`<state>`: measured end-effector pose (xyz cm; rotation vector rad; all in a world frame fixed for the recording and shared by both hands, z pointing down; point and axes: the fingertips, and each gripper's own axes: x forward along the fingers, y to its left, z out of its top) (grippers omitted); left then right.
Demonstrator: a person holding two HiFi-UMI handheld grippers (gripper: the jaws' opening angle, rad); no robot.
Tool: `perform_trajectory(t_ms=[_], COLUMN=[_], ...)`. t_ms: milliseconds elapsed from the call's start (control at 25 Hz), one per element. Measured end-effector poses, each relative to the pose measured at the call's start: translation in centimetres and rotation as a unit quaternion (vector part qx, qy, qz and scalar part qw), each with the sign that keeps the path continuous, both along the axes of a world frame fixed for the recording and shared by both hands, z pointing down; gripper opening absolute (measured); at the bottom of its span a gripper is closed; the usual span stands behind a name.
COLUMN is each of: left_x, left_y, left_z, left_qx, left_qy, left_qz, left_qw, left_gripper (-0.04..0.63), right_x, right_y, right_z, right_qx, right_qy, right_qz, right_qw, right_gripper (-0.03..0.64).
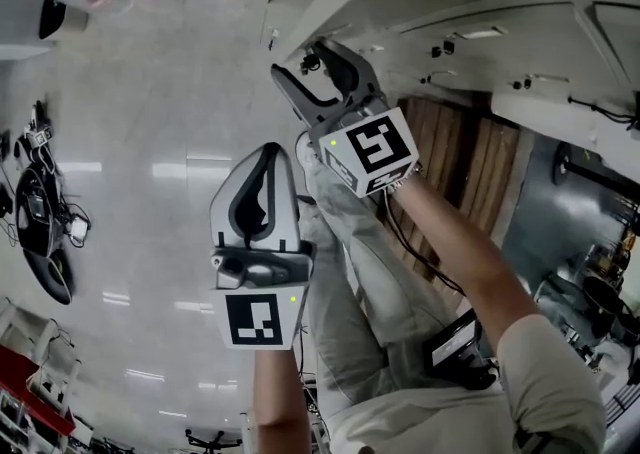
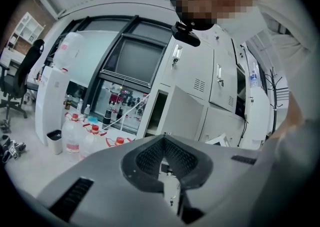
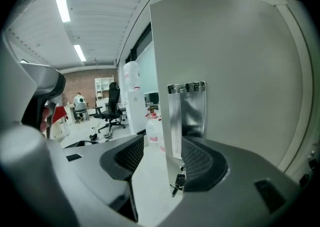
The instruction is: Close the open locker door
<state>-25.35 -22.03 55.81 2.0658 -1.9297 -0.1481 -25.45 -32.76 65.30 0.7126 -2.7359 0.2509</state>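
The open locker door [image 3: 235, 61] is a pale grey panel that fills the right half of the right gripper view. Its free edge carries a shiny metal latch plate [image 3: 186, 116], and keys [image 3: 176, 185] hang below it. My right gripper [image 3: 165, 146] is open and straddles that edge, with a pad on each side and no visible pressing. From the left gripper view the same door [image 2: 187, 116] stands ajar in front of its dark compartment [image 2: 156, 113]. My left gripper [image 2: 164, 138] is shut and empty, well back from the lockers. In the head view it [image 1: 268, 147] sits below the right gripper [image 1: 305, 60].
A bank of white lockers [image 2: 220, 81] runs to the right of the open one. Clear water bottles with red caps [image 2: 80, 136] and a small bin [image 2: 54, 141] stand on the floor at left. An office chair [image 2: 20, 76] is further left, and cables [image 1: 40, 222] lie on the floor.
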Motion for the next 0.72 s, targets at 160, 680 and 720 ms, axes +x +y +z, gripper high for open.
perform_trajectory(t_ms=[160, 680, 720], left_x=[-1.7, -5.5, -5.8], left_y=[-0.8, -4.8, -5.1], left_z=[0.2, 0.0, 0.0], left_qx=[-0.002, -0.001, 0.000], left_qy=[0.000, 0.012, 0.013], left_qz=[-0.013, -0.037, -0.040], left_qw=[0.9999, 0.9993, 0.9991], left_gripper=[0.008, 0.008, 0.008], right_x=[-1.1, -3.7, -3.8], right_y=[-1.7, -6.8, -7.2], right_z=[0.0, 0.1, 0.1], right_qx=[-0.004, 0.007, 0.009], right_qy=[-0.006, -0.015, -0.014], right_qz=[0.033, 0.134, 0.142], right_qw=[0.999, 0.991, 0.990], right_gripper=[0.221, 0.221, 0.222])
